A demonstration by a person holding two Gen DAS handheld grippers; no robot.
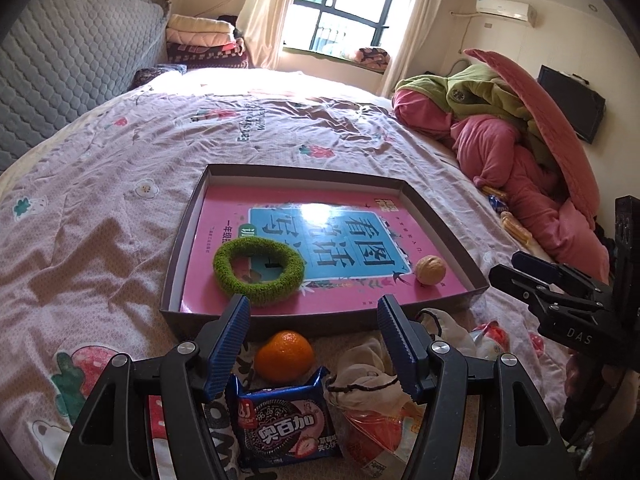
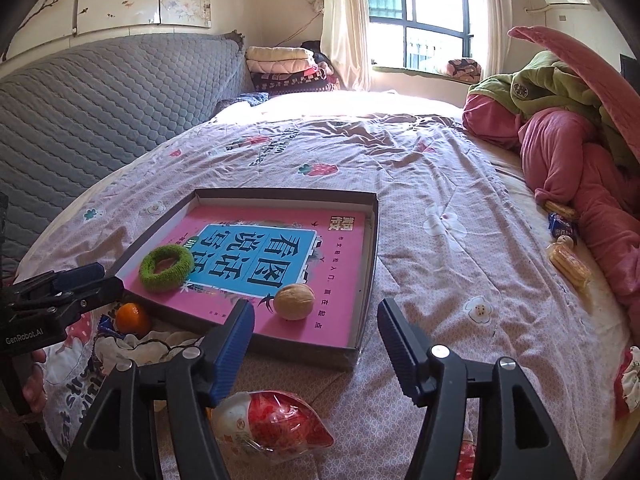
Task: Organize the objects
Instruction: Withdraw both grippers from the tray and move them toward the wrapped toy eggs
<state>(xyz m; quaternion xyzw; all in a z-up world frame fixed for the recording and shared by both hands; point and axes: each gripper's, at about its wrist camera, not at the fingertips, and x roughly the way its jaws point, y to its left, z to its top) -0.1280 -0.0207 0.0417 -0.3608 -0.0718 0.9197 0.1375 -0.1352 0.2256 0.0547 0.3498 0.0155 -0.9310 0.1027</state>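
While both grippers, left (image 1: 314, 344) and right (image 2: 316, 346), hang wide open and empty, walnut (image 2: 294, 301) and green ring (image 2: 166, 269) lie in the tray (image 2: 370, 280); orange (image 1: 284, 356) sits near it.

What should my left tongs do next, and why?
Probably lower the left tongs onto the orange and close. They stand open and empty right above it. The tray already holds the green ring and the walnut, while the orange, the cookie packet and other bits lie outside its near wall.
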